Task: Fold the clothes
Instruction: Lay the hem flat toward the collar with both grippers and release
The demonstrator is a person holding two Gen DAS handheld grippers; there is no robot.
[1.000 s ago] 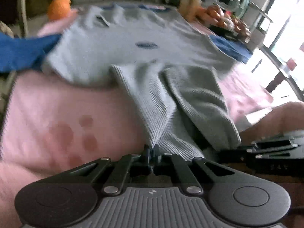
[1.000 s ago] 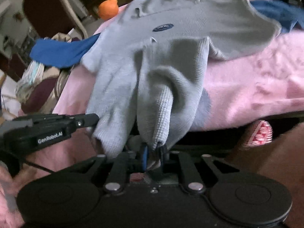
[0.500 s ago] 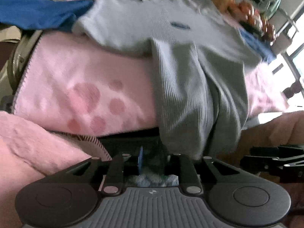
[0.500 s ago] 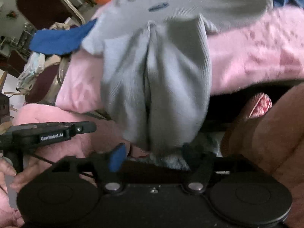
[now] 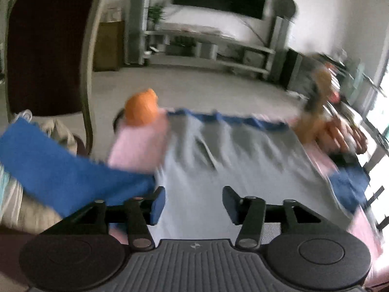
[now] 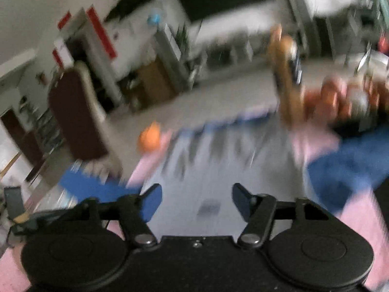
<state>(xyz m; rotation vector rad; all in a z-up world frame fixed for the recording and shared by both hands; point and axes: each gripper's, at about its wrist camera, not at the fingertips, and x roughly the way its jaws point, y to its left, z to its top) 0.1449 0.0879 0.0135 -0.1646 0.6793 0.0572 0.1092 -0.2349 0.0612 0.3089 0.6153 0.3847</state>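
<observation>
Both the left gripper (image 5: 193, 203) and right gripper (image 6: 196, 200) have fingers wide apart, holding nothing. The grey sweater (image 5: 233, 160) lies flat. A fast grab could bunch it up.

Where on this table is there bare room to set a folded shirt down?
Little: pink blanket shows bare at the near right, beside the blue cloth. The grey shirt fills the middle; orange toy and fruit crowd the far corners.

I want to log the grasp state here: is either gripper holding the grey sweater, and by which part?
Nothing is held. The left gripper and the right gripper both stand open above the grey sweater, with nothing between their fingers.
</observation>
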